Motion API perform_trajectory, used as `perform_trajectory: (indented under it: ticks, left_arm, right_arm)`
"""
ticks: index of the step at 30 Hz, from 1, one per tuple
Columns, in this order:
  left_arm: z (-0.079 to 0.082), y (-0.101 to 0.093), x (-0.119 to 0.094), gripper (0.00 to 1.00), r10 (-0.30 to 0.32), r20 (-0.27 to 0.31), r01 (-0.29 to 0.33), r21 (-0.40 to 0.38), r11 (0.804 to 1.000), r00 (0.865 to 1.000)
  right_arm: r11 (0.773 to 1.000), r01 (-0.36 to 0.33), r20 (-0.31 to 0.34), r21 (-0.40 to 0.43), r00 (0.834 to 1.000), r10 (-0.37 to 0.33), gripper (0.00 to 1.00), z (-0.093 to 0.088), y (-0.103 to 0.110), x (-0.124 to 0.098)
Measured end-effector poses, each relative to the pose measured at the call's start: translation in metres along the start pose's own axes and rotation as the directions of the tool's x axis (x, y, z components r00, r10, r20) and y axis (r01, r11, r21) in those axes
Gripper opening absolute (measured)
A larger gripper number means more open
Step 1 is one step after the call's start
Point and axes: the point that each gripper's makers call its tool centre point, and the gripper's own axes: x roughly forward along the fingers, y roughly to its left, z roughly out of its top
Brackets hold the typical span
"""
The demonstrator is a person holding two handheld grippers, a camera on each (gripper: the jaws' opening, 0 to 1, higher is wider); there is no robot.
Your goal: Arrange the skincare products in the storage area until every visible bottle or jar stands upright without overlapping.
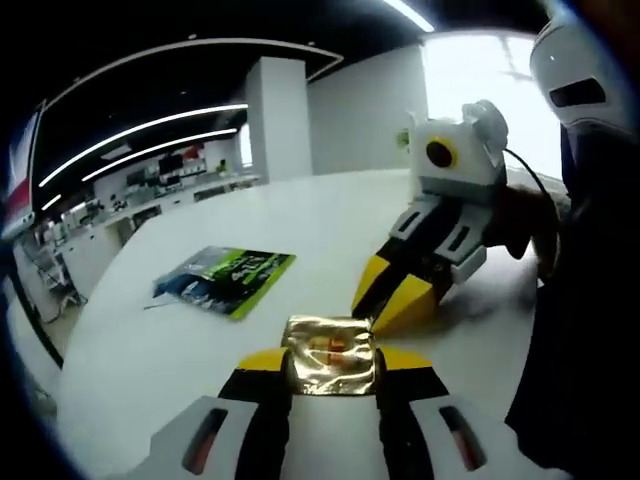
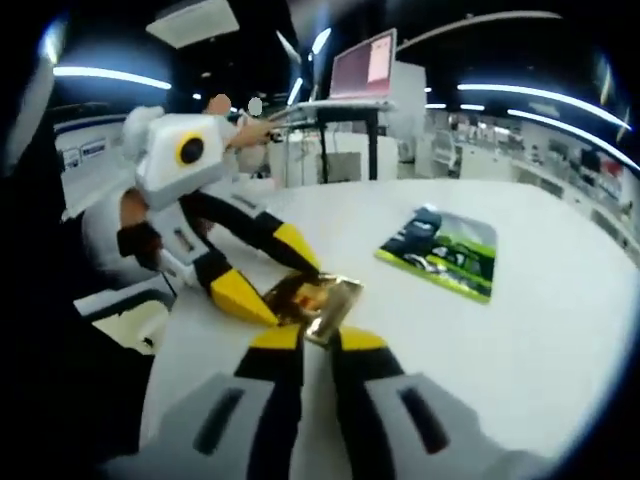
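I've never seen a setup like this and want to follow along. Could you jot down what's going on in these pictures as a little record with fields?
surface: white table
held item: small gold foil packet, pinched from two sides
left gripper: shut on one edge of the packet
right gripper: shut on the opposite edge
other item: green and black flat pouch, lying flat, apart from the grippers
bottles or jars: none that I can make out
surroundings: large bright room with ceiling light strips
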Motion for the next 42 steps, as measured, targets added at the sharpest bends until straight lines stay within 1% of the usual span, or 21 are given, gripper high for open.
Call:
perform_trajectory:
  ticks: [3, 5, 10, 16, 17, 18, 19, 21, 22, 23, 26, 28, 30, 33, 35, 38, 39, 40, 41, 42]
  left_arm:
    - [-0.003, 0.007, -0.006, 0.31, 0.021, 0.0, -0.021, -0.009, 1.0, 1.0]
    - [-0.005, 0.012, -0.01, 0.31, 0.033, -0.003, -0.033, -0.013, 0.999, 0.999]
    - [-0.01, 0.022, -0.02, 0.3, 0.057, 0.0, -0.057, -0.036, 0.998, 0.998]
    - [-0.015, 0.031, -0.029, 0.3, 0.077, -0.016, -0.078, -0.044, 0.996, 0.997]
    - [-0.015, 0.033, -0.03, 0.3, 0.079, -0.018, -0.08, -0.043, 0.996, 0.997]
    - [-0.015, 0.034, -0.032, 0.31, 0.08, -0.016, -0.081, -0.047, 0.996, 0.997]
    - [-0.008, 0.034, -0.032, 0.31, 0.076, 0.027, -0.074, -0.063, 0.995, 0.997]
    - [0.002, 0.037, -0.033, 0.31, 0.074, 0.083, -0.065, -0.103, 0.993, 0.994]
    - [0.007, 0.039, -0.033, 0.31, 0.076, 0.105, -0.063, -0.118, 0.991, 0.992]
    - [0.011, 0.042, -0.033, 0.31, 0.08, 0.12, -0.064, -0.132, 0.989, 0.99]
    - [0.019, 0.054, -0.029, 0.32, 0.102, 0.143, -0.075, -0.179, 0.981, 0.984]
    - [0.024, 0.061, -0.024, 0.33, 0.103, 0.163, -0.063, -0.231, 0.971, 0.981]
    - [0.027, 0.067, -0.018, 0.31, 0.094, 0.174, -0.047, -0.254, 0.966, 0.98]
    - [0.033, 0.07, -0.002, 0.32, 0.077, 0.168, -0.033, -0.252, 0.967, 0.983]
    - [0.036, 0.071, 0.008, 0.33, 0.057, 0.158, -0.017, -0.246, 0.969, 0.986]
    - [0.037, 0.073, 0.02, 0.37, 0.042, 0.137, -0.005, -0.26, 0.966, 0.99]
    - [0.037, 0.073, 0.024, 0.37, 0.039, 0.125, -0.006, -0.254, 0.967, 0.991]
    - [0.037, 0.076, 0.027, 0.37, 0.051, 0.105, -0.025, -0.235, 0.972, 0.993]
    - [0.037, 0.079, 0.029, 0.37, 0.063, 0.097, -0.041, -0.218, 0.975, 0.993]
    - [0.038, 0.08, 0.032, 0.37, 0.065, 0.091, -0.044, -0.217, 0.975, 0.994]
  right_arm:
    - [1.0, -0.012, -0.009, -0.013, 1.0, 0.012, 0.1, 0.003, 0.003, 0.011]
    - [0.999, -0.045, -0.008, -0.03, 0.999, 0.045, 0.1, 0.008, 0.009, 0.02]
    - [0.995, -0.073, -0.018, -0.061, 0.997, 0.072, 0.08, 0.018, 0.02, 0.032]
    - [0.994, -0.09, -0.022, -0.064, 0.996, 0.088, 0.09, 0.023, 0.024, 0.041]
    - [0.994, -0.075, -0.017, -0.078, 0.997, 0.073, 0.09, 0.026, 0.02, 0.041]
    - [0.995, -0.032, 0.02, -0.09, 0.999, 0.033, 0.08, 0.034, 0.012, 0.041]
    - [0.997, 0.013, 0.049, -0.073, 0.999, -0.009, 0.09, 0.039, 0.005, 0.039]
    - [0.997, 0.063, 0.085, -0.035, 0.995, -0.06, 0.12, 0.047, -0.009, 0.033]
    - [0.997, 0.08, 0.092, -0.02, 0.993, -0.078, 0.13, 0.048, -0.016, 0.03]
    - [0.994, 0.112, 0.099, 0.004, 0.989, -0.111, 0.14, 0.048, -0.026, 0.026]
    - [0.977, 0.203, 0.101, 0.071, 0.973, -0.21, 0.17, 0.045, -0.058, 0.012]
    - [0.969, 0.232, 0.088, 0.084, 0.967, -0.239, 0.2, 0.041, -0.073, 0.007]
    - [0.958, 0.268, 0.085, 0.099, 0.957, -0.277, 0.18, 0.038, -0.087, 0.001]
    - [0.951, 0.293, 0.069, 0.104, 0.951, -0.301, 0.18, 0.034, -0.098, -0.004]
    - [0.946, 0.306, 0.057, 0.11, 0.948, -0.313, 0.2, 0.031, -0.104, -0.006]
    - [0.941, 0.316, 0.044, 0.123, 0.945, -0.324, 0.2, 0.026, -0.111, -0.008]
    - [0.939, 0.321, 0.038, 0.127, 0.944, -0.328, 0.2, 0.024, -0.113, -0.009]
    - [0.936, 0.327, 0.033, 0.129, 0.942, -0.333, 0.2, 0.023, -0.115, -0.009]
    - [0.934, 0.333, 0.029, 0.13, 0.94, -0.339, 0.21, 0.022, -0.118, -0.01]
    - [0.932, 0.338, 0.023, 0.13, 0.939, -0.344, 0.21, 0.02, -0.121, -0.01]
